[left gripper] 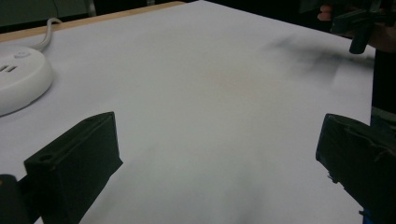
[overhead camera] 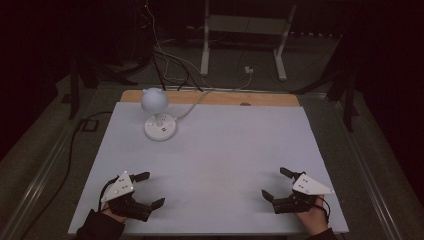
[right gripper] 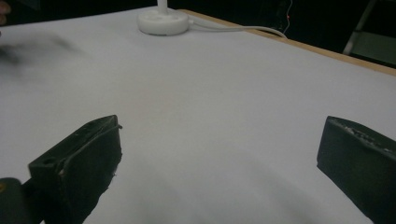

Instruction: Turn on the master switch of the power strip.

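Two grippers rest apart, well short of the lamp.
Nearest, the left gripper (overhead camera: 149,189) and right gripper (overhead camera: 274,184) sit on the bench (overhead camera: 225,150) with jaws wide open, empty; the white lamp (overhead camera: 159,116) stands far beyond the left one.

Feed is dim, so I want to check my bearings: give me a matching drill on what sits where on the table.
1. lamp
2. left tongs
3. right tongs
4. white cable

a. near right corner, open
b. far left of the white sheet
c. near left corner, open
d. runs from the lamp base over the far edge

Pairs: 1-b, 2-c, 3-a, 4-d
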Demonstrator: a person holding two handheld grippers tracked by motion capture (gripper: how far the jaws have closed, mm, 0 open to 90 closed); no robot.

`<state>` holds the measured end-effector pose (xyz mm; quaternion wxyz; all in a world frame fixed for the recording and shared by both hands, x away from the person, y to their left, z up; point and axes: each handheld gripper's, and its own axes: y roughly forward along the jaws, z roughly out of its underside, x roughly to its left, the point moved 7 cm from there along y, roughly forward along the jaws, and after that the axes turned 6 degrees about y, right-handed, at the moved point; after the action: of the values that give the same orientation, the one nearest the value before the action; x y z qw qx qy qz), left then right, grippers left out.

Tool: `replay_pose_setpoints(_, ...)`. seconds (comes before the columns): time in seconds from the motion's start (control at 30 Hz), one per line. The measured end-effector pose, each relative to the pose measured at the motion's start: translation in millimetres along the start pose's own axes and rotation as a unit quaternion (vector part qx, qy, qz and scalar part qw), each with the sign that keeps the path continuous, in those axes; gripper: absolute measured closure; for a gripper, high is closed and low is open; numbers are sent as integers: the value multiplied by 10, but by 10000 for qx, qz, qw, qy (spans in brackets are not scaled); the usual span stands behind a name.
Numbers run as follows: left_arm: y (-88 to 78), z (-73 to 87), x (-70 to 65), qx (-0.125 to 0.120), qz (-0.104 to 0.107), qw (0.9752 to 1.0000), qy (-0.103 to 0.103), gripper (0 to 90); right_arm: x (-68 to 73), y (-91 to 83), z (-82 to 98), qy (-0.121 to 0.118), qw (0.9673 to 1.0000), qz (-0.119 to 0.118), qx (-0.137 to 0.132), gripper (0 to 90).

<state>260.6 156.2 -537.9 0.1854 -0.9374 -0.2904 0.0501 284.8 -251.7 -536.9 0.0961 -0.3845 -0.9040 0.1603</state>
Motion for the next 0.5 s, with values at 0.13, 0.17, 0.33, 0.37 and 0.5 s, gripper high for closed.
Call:
replay_pose_setpoints(0.13, 11, -8, -20, -7, 44, 10000, 11, 2, 22, 21, 8, -19, 10000, -30, 27, 0)
replay_pose_setpoints(0.17, 14, -9, -24, -3, 58, 10000, 26, 2, 27, 21, 7, -20, 10000, -29, 37, 0)
replay_pose_setpoints(0.33, 34, -6, -49, 42, 118, 9999, 46, 2, 23, 21, -1, -40, 10000, 11, 16, 0)
replay_pose_setpoints(0.37, 37, -6, -53, 47, 122, 9999, 49, 1, 19, 20, 0, -39, 10000, 14, 20, 0)
replay_pose_setpoints(0.5, 38, -26, -63, 13, 143, 9999, 14, 2, 6, 7, -15, -16, 10000, 2, -25, 0)
